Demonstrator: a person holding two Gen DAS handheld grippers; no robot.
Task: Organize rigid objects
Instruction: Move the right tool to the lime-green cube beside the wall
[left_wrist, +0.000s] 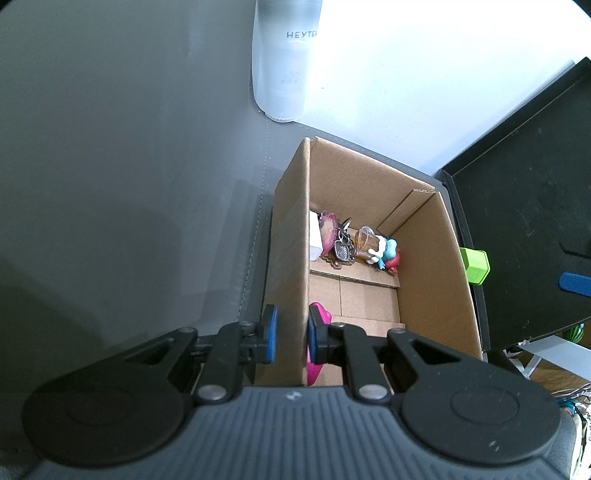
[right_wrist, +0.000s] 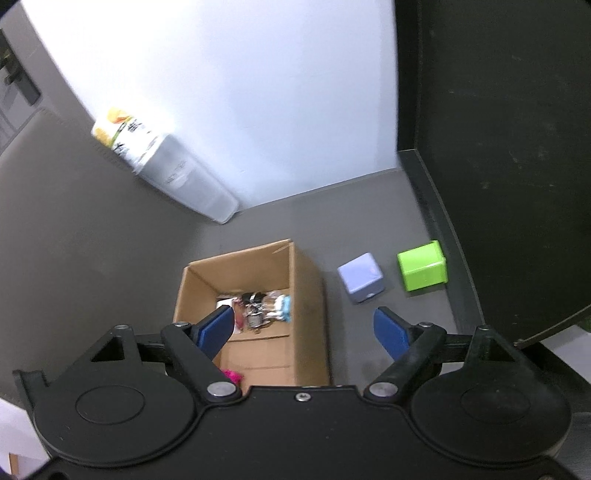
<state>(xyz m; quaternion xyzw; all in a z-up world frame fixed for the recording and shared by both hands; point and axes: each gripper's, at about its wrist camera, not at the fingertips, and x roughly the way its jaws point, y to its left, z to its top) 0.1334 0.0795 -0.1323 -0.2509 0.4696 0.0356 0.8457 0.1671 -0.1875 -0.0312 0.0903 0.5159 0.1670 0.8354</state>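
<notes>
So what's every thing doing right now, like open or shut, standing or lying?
Cardboard box: open, upright, toys in the far end.
Left gripper: jaws shut on the box's side wall.
Right gripper: jaws wide open, nothing between them.
Pink toy: inside the box, near end.
Green cube: on the mat, outside the box.
Purple cube: on the mat, beside the green one.

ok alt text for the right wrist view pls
Open right gripper hovers above a cardboard box holding small trinkets on a grey mat. A lilac cube and a green cube sit to its right.
</notes>
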